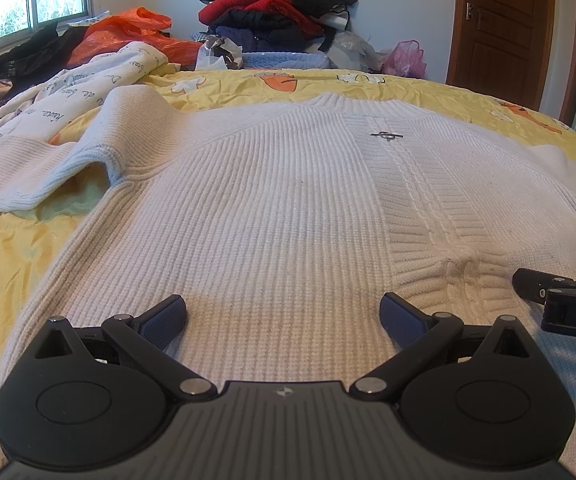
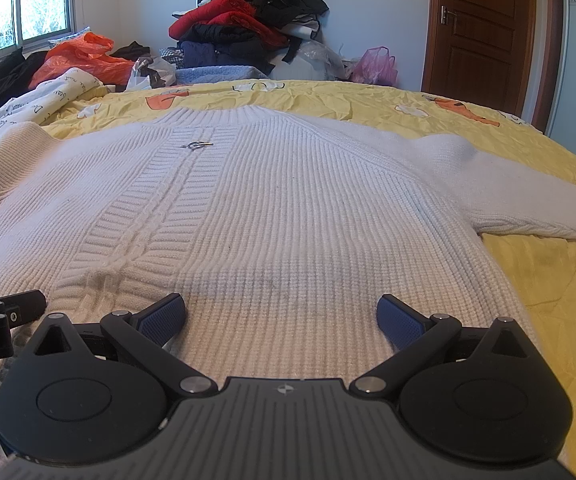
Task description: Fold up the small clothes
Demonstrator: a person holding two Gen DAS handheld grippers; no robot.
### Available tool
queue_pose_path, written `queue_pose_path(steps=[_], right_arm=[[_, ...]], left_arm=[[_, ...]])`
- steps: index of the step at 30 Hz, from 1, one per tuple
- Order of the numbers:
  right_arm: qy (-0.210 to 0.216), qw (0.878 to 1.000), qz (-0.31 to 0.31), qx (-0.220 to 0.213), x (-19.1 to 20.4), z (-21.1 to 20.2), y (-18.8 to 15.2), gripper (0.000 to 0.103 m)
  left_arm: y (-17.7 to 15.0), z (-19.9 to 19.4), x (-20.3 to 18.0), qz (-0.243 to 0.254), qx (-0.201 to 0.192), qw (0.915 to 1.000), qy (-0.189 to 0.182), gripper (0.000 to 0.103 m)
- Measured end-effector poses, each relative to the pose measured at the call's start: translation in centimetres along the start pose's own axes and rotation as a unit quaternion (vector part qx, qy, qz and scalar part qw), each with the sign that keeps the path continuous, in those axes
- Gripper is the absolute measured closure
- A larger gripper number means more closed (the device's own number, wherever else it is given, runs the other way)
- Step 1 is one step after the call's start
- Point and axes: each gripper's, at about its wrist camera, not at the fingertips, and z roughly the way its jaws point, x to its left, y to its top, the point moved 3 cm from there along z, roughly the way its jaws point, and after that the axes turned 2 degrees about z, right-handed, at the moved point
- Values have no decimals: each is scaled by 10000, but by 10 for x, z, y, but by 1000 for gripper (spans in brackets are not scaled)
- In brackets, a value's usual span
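white knit sweater (image 1: 272, 208) lay front-up and spread flat on the yellow bedspread (image 1: 4, 248), hem nearest both claws, collar (image 2: 224, 114) at the far end. left gripper (image 1: 284, 316) hovered low over the hem band, jaws spread wide, nothing between the blue pads (image 1: 164, 320). right gripper (image 2: 282, 316) sat just beside it, on the other side of the cable-knit strip (image 2: 144, 216), its jaws equally wide and empty. whether either set of fingertips touched the knit could not be told.

ahead and to the left of the left claw, the left sleeve (image 1: 48, 160) was bunched and doubled over itself. ahead and to the right of the right claw, the right sleeve (image 2: 507, 200) ran out straight across the bedspread. a small metal pin (image 2: 196, 145) sat on the chest, far ahead of both claws, below the collar.

judged stage: garment laid out, no fold begun.

risks from here:
- thick, springy ribbing might slip out of a shallow pinch, so only the top layer would lift and the back would stay behind.
- the bunched left sleeve could drag or be trapped under a fold, leaving a lump.
- uneven lifting by the two claws would skew the fold line off the cable strip.
- the pin could snag the knit when layers met.
- the loose bedspread might be pinched together with the hem.
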Motion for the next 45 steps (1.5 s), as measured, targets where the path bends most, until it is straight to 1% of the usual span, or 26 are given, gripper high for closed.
queue_pose_path(steps=[11,13,15,18,19,21,23,24,26,27,28,29,30,32,33,34,35,36,39,41,42,43,44,45], right_arm=[[60,10000,16,28,-3,0,1,0],[158,9999,17,67,-4,-2,2,0],[345,9993,81,118,-9,-4,4,1],[727,9968,291,134,-29,-11,11,1],[722,9968,347,85,-40,-15,16,1],[398,9985,350,-135,-67,-22,26,1],[85,9983,395,-412,-103,-30,37,0],[-156,9967,572,-552,-132,-34,43,0],[-527,9892,1142,-759,-184,-40,47,0],[-577,9832,1472,-907,-210,-44,47,0],[-537,9737,1929,-1084,-248,-48,46,0],[-456,9630,2375,-1188,-278,-51,45,0],[-395,9459,2962,-1265,-312,-52,43,0],[-517,9065,3986,-1291,-365,-53,36,1],[-561,8856,4429,-1280,-389,-51,31,6],[-556,8729,4660,-1331,-404,-48,29,11],[-580,8653,4779,-1398,-416,-45,28,15],[-704,8602,4848,-1416,-425,-41,27,22],[-1079,8591,4855,-1205,-441,-17,27,23],[-1097,8594,4851,-1185,-444,-2,27,23],[-1093,8619,4811,-1170,-446,5,29,23],[-1147,8661,4724,-1163,-445,12,31,21],[-1254,8703,4609,-1204,-445,17,32,22],[-1362,8746,4486,-1239,-444,23,35,26]], left_arm=[[0,0,-1,2,-3,10000,-3,0],[0,0,-1,5,-4,10000,1,0],[0,0,-1,4,-5,10000,0,0],[0,0,-1,3,-6,10000,1,0],[0,0,-1,4,-6,10000,2,0],[0,0,-1,3,-7,10000,2,0],[0,0,-1,-1,-8,10000,-2,0],[0,0,-1,1,-7,10000,-1,0],[0,0,-1,3,-7,10000,2,0],[0,0,-1,4,-7,10000,2,0],[0,0,-1,3,-8,10000,2,0],[0,0,-1,2,-8,10000,0,0],[0,0,-1,1,-8,10000,0,0],[0,0,-1,0,-9,10000,-1,0],[0,0,-1,2,-9,10000,1,0],[0,0,-1,3,-9,10000,1,0],[0,0,-1,3,-9,10000,1,0],[0,0,-1,4,-9,10000,-2,0],[0,-1,-1,2,-11,10000,-3,0],[0,-1,-1,0,-12,10000,-5,0],[0,-1,-1,-2,-12,10000,-5,0],[0,-1,-2,-4,-12,10000,-6,0],[0,-1,-1,-2,-12,10000,-7,0],[0,-1,-1,-3,-12,10000,-8,0]])
